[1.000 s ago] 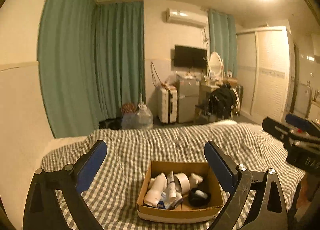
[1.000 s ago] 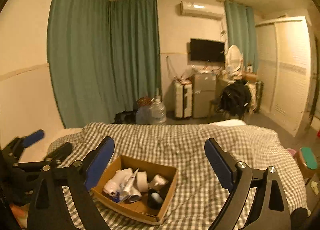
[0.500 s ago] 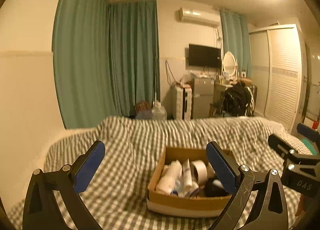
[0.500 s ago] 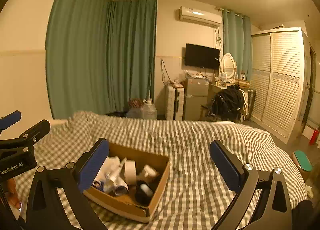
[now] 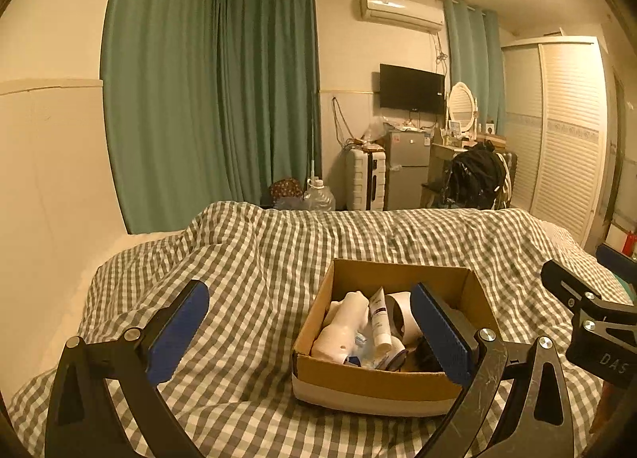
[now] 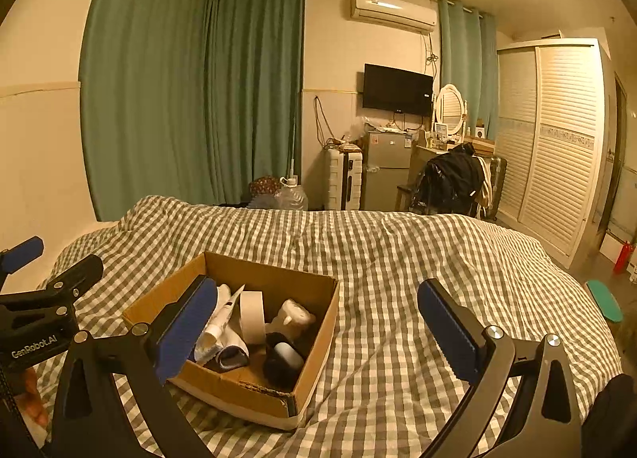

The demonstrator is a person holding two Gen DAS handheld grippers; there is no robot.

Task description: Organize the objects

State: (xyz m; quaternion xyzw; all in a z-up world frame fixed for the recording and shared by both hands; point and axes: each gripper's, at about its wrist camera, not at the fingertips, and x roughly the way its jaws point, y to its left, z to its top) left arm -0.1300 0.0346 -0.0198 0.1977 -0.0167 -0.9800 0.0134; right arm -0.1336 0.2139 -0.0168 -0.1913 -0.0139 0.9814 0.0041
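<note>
Cardboard box – left gripper "GenRobot.AI" | right gripper "DAS" | jaws spread

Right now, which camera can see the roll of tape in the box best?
The right wrist view. There the roll of tape stands on edge in the cardboard box, fully in sight. In the left wrist view the tape is partly hidden behind one pad of the left gripper.

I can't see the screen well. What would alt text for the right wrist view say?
An open brown cardboard box holding a roll of beige tape, a white tube and a black round object sits on a grey-and-white checked bedspread. The open right claw with blue-padded fingers frames it; the left claw shows at the left edge.
</note>
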